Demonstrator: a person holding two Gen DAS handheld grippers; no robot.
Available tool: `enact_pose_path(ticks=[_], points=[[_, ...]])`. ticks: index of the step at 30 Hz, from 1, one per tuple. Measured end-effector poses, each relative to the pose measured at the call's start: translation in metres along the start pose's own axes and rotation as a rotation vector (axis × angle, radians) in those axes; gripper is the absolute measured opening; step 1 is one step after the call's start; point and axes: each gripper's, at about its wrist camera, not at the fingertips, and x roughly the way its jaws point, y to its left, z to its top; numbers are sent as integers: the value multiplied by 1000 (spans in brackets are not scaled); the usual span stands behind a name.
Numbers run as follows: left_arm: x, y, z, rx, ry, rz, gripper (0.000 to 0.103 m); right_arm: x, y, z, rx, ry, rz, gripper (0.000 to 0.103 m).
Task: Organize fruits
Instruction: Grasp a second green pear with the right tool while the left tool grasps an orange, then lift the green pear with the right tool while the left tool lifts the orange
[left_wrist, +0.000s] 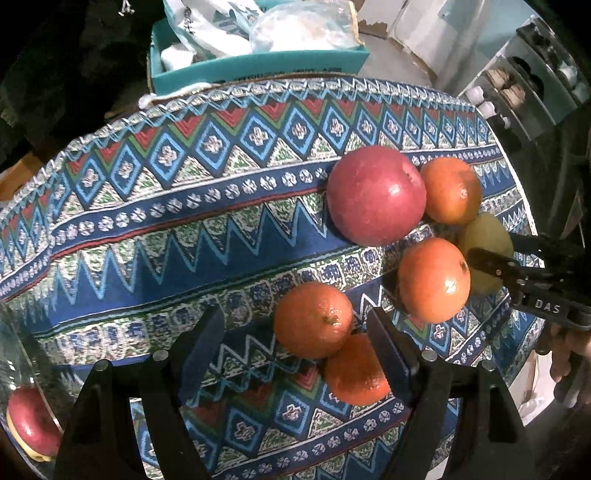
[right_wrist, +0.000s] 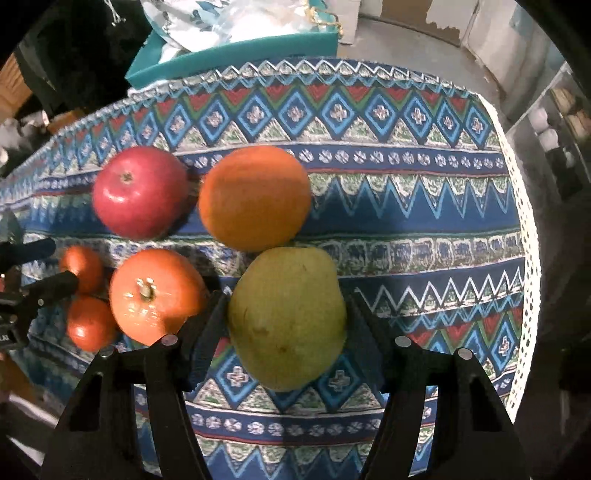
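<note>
Pear (right_wrist: 286, 317) pinched, right wrist view only

"DAS" in white letters on the black body of the right tongs (left_wrist: 491, 264), left wrist view. Print on teal box (left_wrist: 258, 68) too blurred to read.

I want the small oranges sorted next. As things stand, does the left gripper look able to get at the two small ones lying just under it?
Probably yes. The left gripper is open above the two small oranges, nothing covering them. They touch, so closing on one may nudge the other.
</note>
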Motion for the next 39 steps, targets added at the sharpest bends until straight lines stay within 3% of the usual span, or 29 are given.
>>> enact_pose_path(ticks=[7, 12, 14, 18, 32, 39], points=[[14, 3, -1, -21, 19, -4, 79, -2, 2, 0, -32, -1, -10, 67], [15, 2, 0, -17, 9, -29, 64, 5, 3, 4, -24, 20, 12, 67], [15, -1, -1, -9, 8, -59, 47, 6, 4, 5, -14, 8, 14, 67], [12, -10, -1, 29, -14, -6, 47, 6, 4, 5, -19, 1, 20, 66], [-23, 2, -9, -11, -75, -11, 47, -24, 16, -7, -84, -71, -19, 66], [-52, -3, -18, 18, -126, 15, 47, -53, 29, -4, -106, -135, -2, 66]])
